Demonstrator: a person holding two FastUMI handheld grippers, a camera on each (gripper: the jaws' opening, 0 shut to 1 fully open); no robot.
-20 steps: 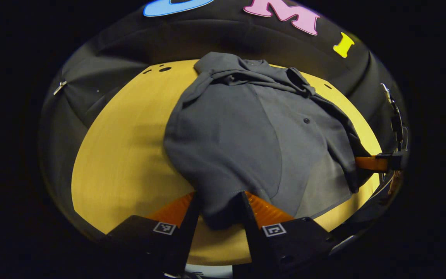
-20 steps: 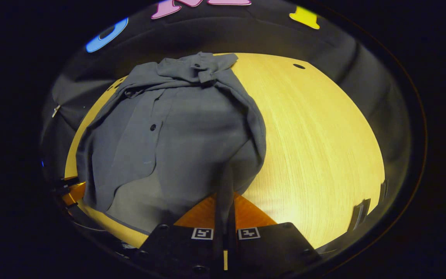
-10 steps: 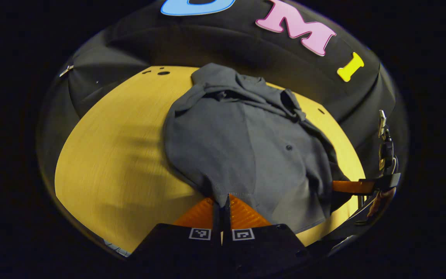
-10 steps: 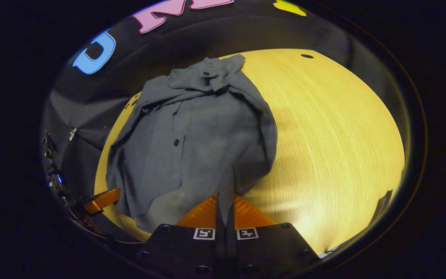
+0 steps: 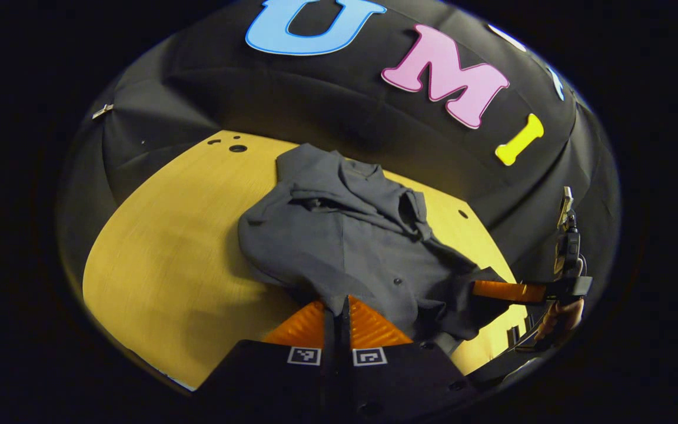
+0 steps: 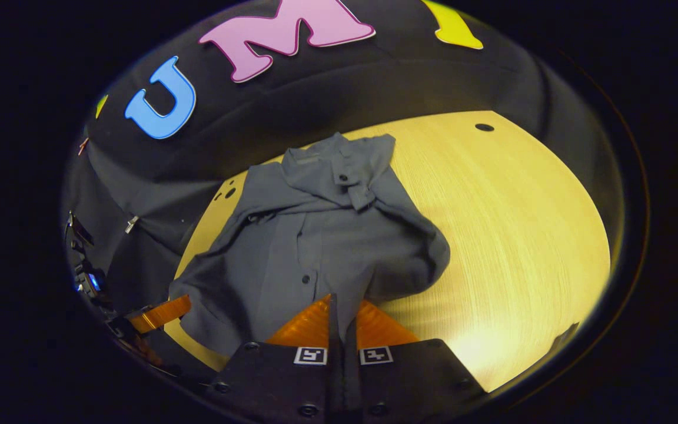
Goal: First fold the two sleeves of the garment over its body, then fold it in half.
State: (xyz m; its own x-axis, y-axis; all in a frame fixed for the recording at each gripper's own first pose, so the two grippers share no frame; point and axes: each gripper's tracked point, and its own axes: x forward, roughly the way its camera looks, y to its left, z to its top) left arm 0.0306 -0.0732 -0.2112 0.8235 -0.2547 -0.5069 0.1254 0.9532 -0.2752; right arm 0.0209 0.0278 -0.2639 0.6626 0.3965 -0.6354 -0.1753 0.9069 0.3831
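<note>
Both sleeves of the grey garment (image 5: 345,247) look folded onto its body mid-frame on the table (image 5: 162,247); we judge the halving fold underway. Our left tool (image 5: 337,315) and right tool (image 6: 339,315) each pinch its near hem, closed on cloth. Nothing blocks the far collar.

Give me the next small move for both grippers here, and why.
Probably carry the hem forward toward the collar. The left gripper and right gripper each pinch the shirt at its near edge, sleeves already lie on its body, so halving remains.
</note>
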